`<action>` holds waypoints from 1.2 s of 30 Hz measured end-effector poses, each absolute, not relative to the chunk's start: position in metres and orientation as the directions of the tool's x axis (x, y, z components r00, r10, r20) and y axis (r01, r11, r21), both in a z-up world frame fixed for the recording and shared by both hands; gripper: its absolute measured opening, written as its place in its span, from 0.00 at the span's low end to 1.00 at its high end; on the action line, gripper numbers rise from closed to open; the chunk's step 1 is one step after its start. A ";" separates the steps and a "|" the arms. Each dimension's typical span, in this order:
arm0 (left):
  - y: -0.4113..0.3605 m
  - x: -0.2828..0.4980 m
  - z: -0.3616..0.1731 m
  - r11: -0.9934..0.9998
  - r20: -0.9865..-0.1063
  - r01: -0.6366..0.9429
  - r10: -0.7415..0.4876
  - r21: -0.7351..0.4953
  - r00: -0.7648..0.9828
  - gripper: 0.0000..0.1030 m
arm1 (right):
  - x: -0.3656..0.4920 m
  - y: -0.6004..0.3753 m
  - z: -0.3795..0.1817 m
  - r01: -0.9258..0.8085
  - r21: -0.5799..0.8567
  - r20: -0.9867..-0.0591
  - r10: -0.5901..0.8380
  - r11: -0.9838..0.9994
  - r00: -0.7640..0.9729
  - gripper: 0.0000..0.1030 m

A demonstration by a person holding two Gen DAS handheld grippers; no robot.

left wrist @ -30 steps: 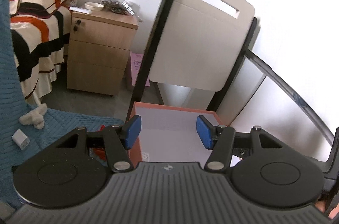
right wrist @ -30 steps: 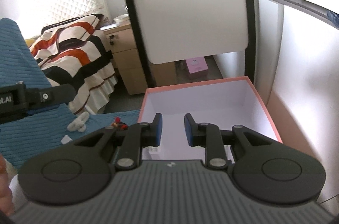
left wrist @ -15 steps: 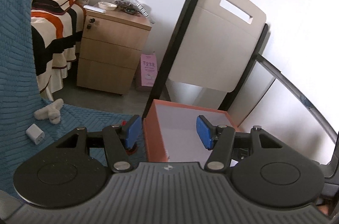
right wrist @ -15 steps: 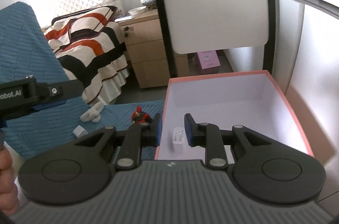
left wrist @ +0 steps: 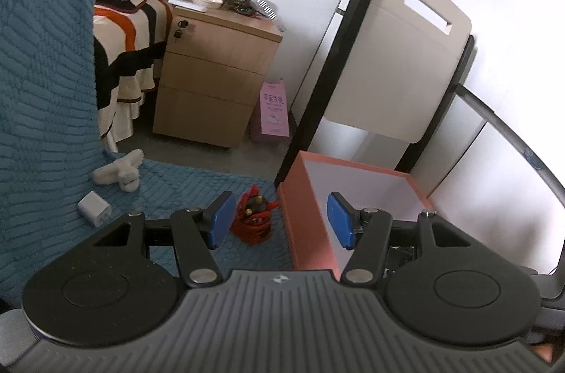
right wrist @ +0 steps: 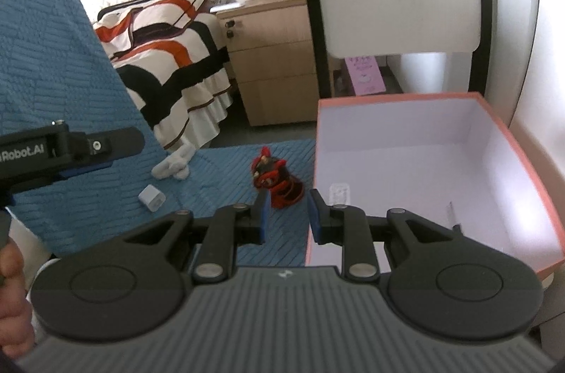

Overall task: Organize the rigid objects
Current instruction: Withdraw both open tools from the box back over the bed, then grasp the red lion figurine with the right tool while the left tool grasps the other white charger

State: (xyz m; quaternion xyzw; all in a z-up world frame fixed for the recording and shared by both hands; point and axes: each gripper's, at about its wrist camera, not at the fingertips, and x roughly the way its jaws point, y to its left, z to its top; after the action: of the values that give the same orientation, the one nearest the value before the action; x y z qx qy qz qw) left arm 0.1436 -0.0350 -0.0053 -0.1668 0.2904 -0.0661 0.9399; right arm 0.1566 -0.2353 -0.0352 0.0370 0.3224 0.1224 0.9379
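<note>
A pink box (left wrist: 303,203) with a white inside stands open on a blue ribbed cloth (left wrist: 46,97). Left of it on the cloth are a small red and black toy (left wrist: 252,221), a white charger cube (left wrist: 93,208) and a white plush piece (left wrist: 118,170). My left gripper (left wrist: 280,222) is open and holds nothing; the toy and the box's near corner show past its pads. My right gripper (right wrist: 287,219) has its jaws nearly together and empty, with the red toy (right wrist: 279,184) just beyond them. A small white item (right wrist: 338,193) lies inside the box (right wrist: 406,99).
A wooden nightstand (left wrist: 212,83) and a bed with a striped cover (left wrist: 123,30) stand behind the cloth. A black-framed white panel (left wrist: 395,66) leans behind the box, with a pink bag (left wrist: 272,112) on the floor. A hand (right wrist: 10,302) shows at the lower left.
Both grippers have swung left and lower, away from above the box. The red toy, charger cube and plush piece now sit nearer the middle of each view. Jaw openings look unchanged.
</note>
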 end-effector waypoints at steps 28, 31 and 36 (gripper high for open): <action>0.035 0.142 -0.093 0.952 -0.544 -0.075 -0.103 -0.296 0.833 0.62 | 0.140 -0.187 -0.083 -0.212 0.095 -0.647 0.222 0.973 0.729 0.26; 0.045 0.151 -0.109 0.955 -0.554 -0.099 -0.077 -0.280 0.829 0.62 | 0.144 -0.185 -0.089 -0.217 0.089 -0.645 0.222 0.972 0.731 0.26; 0.062 0.165 -0.130 0.961 -0.591 -0.123 -0.048 -0.246 0.806 0.64 | 0.155 -0.182 -0.098 -0.226 0.079 -0.635 0.224 0.971 0.740 0.26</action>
State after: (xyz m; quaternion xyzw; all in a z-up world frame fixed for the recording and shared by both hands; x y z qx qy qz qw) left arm 0.1646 0.0620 -0.1299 -0.1374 0.3111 0.0202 0.9402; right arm 0.1547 -0.1819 -0.0980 -0.0016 0.3400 0.1207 0.9327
